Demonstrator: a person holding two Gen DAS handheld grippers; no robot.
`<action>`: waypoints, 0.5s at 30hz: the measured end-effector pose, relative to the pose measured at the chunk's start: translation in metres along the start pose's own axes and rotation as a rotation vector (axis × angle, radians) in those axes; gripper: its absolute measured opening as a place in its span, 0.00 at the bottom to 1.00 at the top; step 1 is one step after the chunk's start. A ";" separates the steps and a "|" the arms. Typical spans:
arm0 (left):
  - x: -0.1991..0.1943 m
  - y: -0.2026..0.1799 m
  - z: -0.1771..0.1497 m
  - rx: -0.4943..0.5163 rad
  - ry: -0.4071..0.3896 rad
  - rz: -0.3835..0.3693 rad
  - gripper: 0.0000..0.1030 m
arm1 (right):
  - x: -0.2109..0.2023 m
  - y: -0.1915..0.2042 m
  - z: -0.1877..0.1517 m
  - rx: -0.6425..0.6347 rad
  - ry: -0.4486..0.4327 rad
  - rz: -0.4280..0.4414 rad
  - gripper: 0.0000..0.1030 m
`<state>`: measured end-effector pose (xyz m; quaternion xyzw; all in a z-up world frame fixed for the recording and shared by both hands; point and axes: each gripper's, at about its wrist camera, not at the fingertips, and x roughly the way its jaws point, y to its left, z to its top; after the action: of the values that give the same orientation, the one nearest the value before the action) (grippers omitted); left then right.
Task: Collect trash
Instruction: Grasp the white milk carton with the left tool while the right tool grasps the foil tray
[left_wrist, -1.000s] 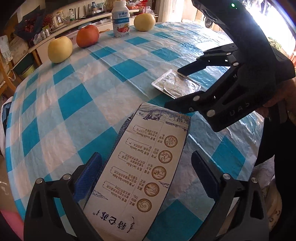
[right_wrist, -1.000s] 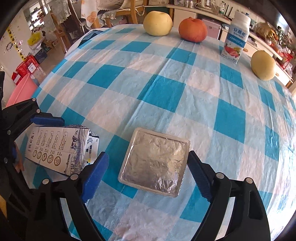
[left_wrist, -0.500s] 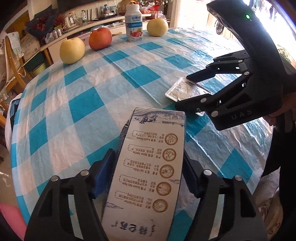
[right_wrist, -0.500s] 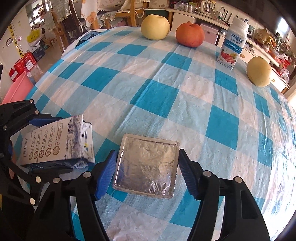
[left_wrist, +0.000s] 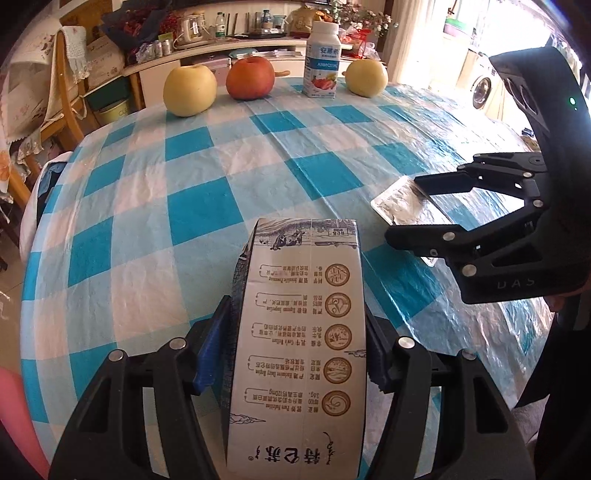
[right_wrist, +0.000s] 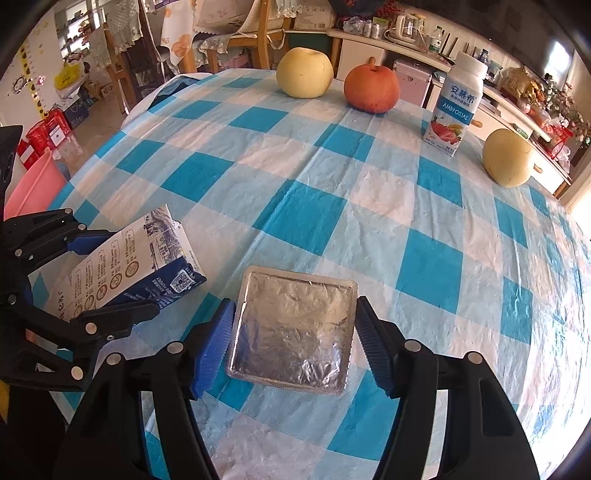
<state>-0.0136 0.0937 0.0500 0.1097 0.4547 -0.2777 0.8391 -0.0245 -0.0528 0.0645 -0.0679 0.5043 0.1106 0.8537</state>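
Note:
My left gripper (left_wrist: 295, 354) is shut on a white and blue milk carton (left_wrist: 303, 332) and holds it lifted and tilted above the table edge; the carton also shows in the right wrist view (right_wrist: 129, 269). My right gripper (right_wrist: 293, 343) has its blue pads against both sides of a square silver foil tray (right_wrist: 295, 328), which also shows in the left wrist view (left_wrist: 402, 205). The tray looks slightly raised off the blue checked tablecloth (right_wrist: 332, 206).
At the far side stand a yellow pear (right_wrist: 304, 74), a red apple (right_wrist: 371, 88), a yogurt bottle (right_wrist: 456, 107) and another yellow pear (right_wrist: 508, 158). A pink bin (right_wrist: 33, 181) sits on the floor at left. Chairs and shelves lie beyond the table.
Both grippers closed from open: the left onto the carton, the right onto the foil tray. The carton then rose and tilted off the table.

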 end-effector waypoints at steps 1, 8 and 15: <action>-0.002 0.001 0.001 -0.011 -0.010 0.005 0.62 | -0.001 0.000 0.001 0.001 -0.005 -0.001 0.64; -0.009 0.007 0.005 -0.077 -0.057 0.078 0.62 | -0.012 0.004 0.007 -0.002 -0.039 0.003 0.64; -0.024 0.021 0.007 -0.133 -0.108 0.153 0.62 | -0.026 0.013 0.018 -0.008 -0.079 0.009 0.64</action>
<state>-0.0069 0.1163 0.0722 0.0730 0.4165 -0.1877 0.8865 -0.0248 -0.0395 0.0955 -0.0644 0.4700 0.1192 0.8722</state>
